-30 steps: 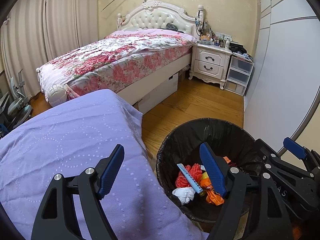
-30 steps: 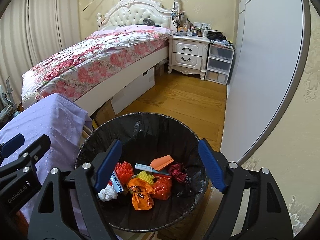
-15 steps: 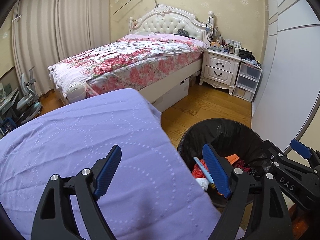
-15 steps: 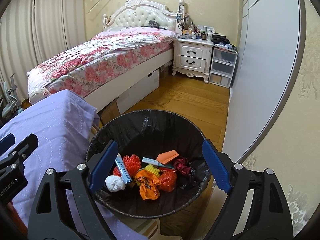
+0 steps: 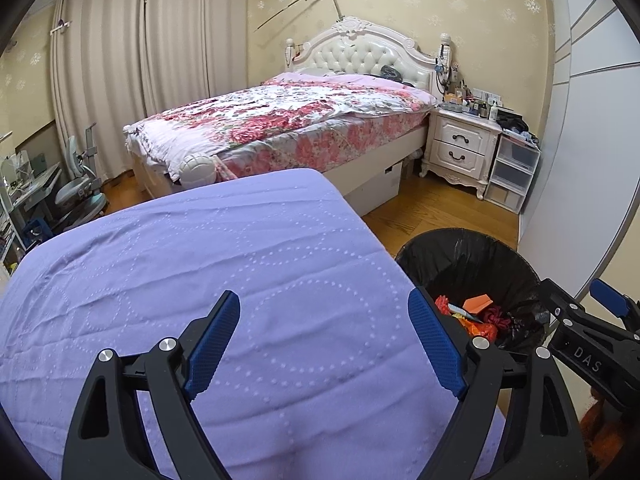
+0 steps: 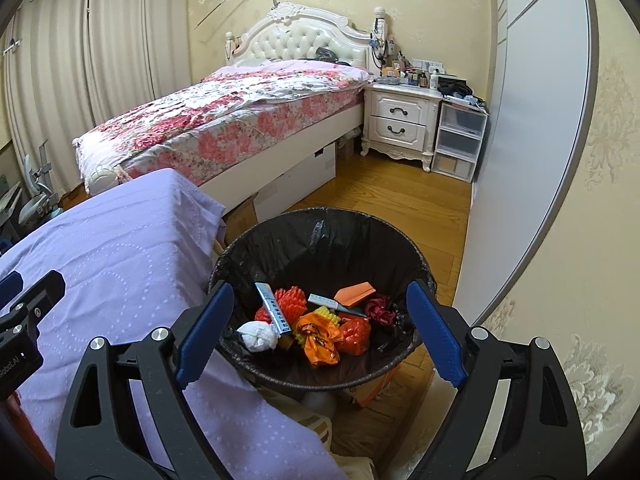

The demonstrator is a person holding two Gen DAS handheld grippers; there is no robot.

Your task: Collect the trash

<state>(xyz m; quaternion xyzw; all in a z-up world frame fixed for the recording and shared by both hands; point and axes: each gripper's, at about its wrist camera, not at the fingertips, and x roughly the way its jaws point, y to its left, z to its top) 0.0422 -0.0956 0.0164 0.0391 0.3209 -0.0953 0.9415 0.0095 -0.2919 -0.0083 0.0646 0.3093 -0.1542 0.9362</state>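
- The left gripper (image 5: 324, 340) is hovering over the purple cloth (image 5: 200, 264) in the lower middle of the left wrist view, its blue-padded jaws standing wide; they have just been opening, with nothing between them.
- The right gripper (image 6: 320, 334) is sitting in the lower middle of the right wrist view, above the near rim of the trash bin (image 6: 320, 232); its jaws have likewise just been opening and are now gaping wide, gripping nothing.
- The bin, lined with a black bag, is standing on the wooden floor (image 6: 400, 188) just beside the edge of the cloth-covered surface; in the left wrist view it is showing at the lower right (image 5: 472, 256), partly hidden behind the left gripper's right finger.
- Trash is lying in the bottom of the bin: a white crumpled wad (image 6: 258, 335), an orange wrapper (image 6: 320, 340), a red netted piece (image 6: 290, 299), an orange paper plane (image 6: 356, 293), a dark red tangle (image 6: 380, 309) and a pale blue strip (image 6: 274, 312) leaning across the pile.
- The right gripper's black frame is also poking in at the right edge of the left wrist view (image 5: 588, 344).
- A bed (image 6: 224, 120) with a floral cover is filling the upper middle of both views, with a white nightstand (image 6: 400, 120) to its right.
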